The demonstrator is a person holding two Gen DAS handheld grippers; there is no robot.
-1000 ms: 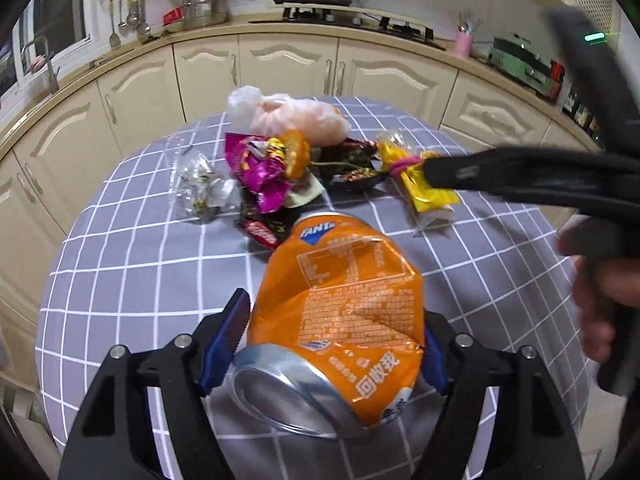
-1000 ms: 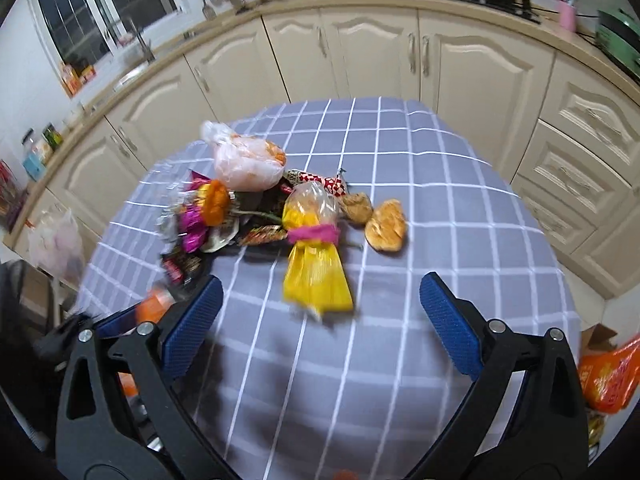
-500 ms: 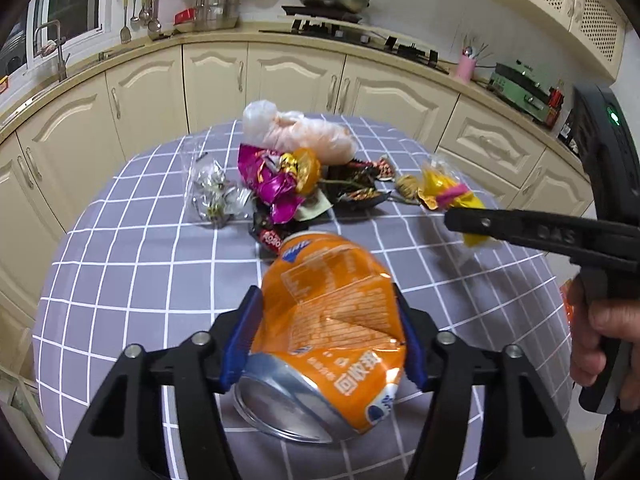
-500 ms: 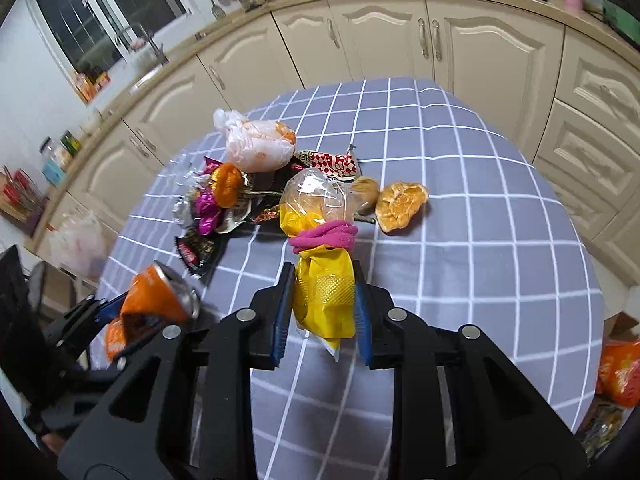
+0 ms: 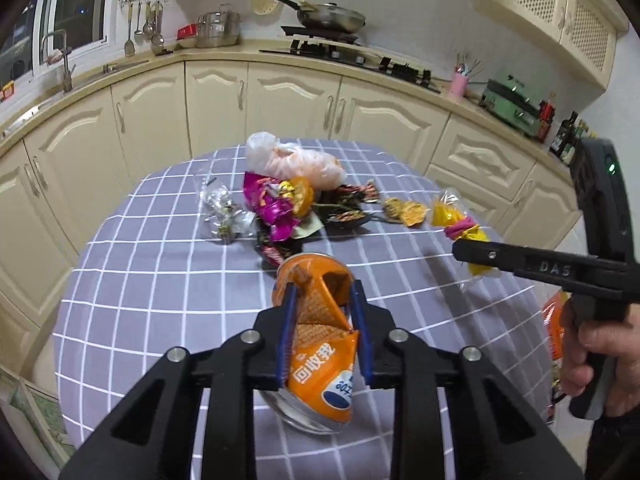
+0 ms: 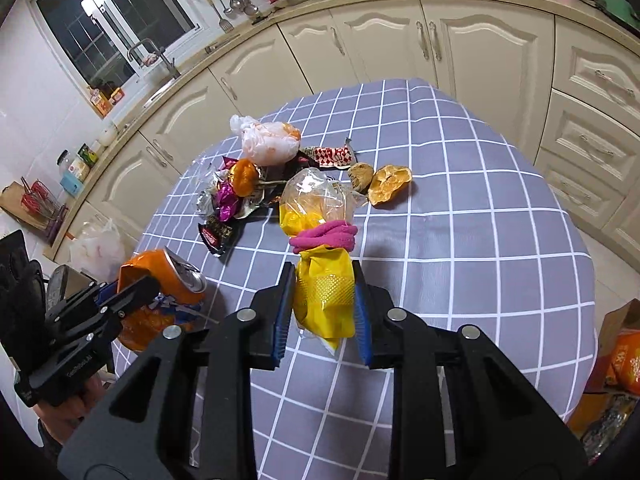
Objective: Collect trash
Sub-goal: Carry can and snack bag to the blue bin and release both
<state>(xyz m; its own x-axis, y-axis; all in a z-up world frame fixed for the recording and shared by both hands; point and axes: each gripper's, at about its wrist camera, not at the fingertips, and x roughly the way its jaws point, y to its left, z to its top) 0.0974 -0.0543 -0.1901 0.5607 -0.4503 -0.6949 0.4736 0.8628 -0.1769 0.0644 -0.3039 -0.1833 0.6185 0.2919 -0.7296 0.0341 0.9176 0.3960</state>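
Observation:
My left gripper (image 5: 323,300) is shut on a crushed orange Fanta can (image 5: 320,344) and holds it above the checked tablecloth (image 5: 160,272). My right gripper (image 6: 322,288) is shut on a yellow plastic bag tied with a pink band (image 6: 324,296) and holds it off the table. In the left wrist view the right gripper (image 5: 460,246) shows at the right with the yellow bag (image 5: 452,216). In the right wrist view the left gripper (image 6: 132,290) with the can (image 6: 160,280) shows at lower left.
A trash pile lies mid-table: white plastic bag (image 6: 270,142), purple and orange wrappers (image 6: 234,188), dark wrapper (image 6: 216,236), clear wrapper (image 5: 222,212), dried peels (image 6: 388,188). Cream cabinets (image 6: 360,44) ring the table. An orange bag (image 6: 624,360) lies on the floor at right.
The left gripper has squeezed the can narrower and raised it. The right gripper closed on the yellow bag and lifted it toward the near right side of the table.

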